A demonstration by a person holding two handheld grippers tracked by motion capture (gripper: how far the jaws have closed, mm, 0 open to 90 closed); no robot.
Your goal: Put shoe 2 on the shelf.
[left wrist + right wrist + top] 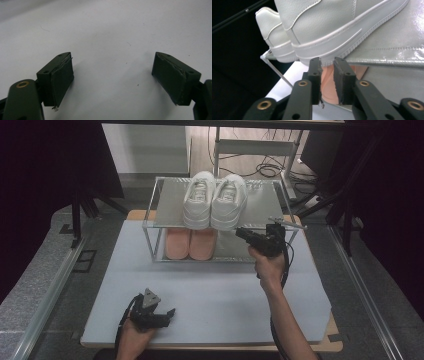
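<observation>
A: Item one, right gripper (248,236)?
B: Just below the heel of the nearer white shoe (342,30) on the rack's top shelf (262,202); jaws a narrow gap apart, nothing between them, not touching the sole.

A: Item two, the second white shoe (272,37)?
B: Farther off, beside the first. Pink shoes (191,243) sit on the shelf underneath.

A: Left gripper (161,312)?
B: Resting over the white mat (105,30), jaws wide, empty.

A: Step?
B: Likely letting go after placing the shoe. Next: widen, back away level, clear of the heel.
</observation>
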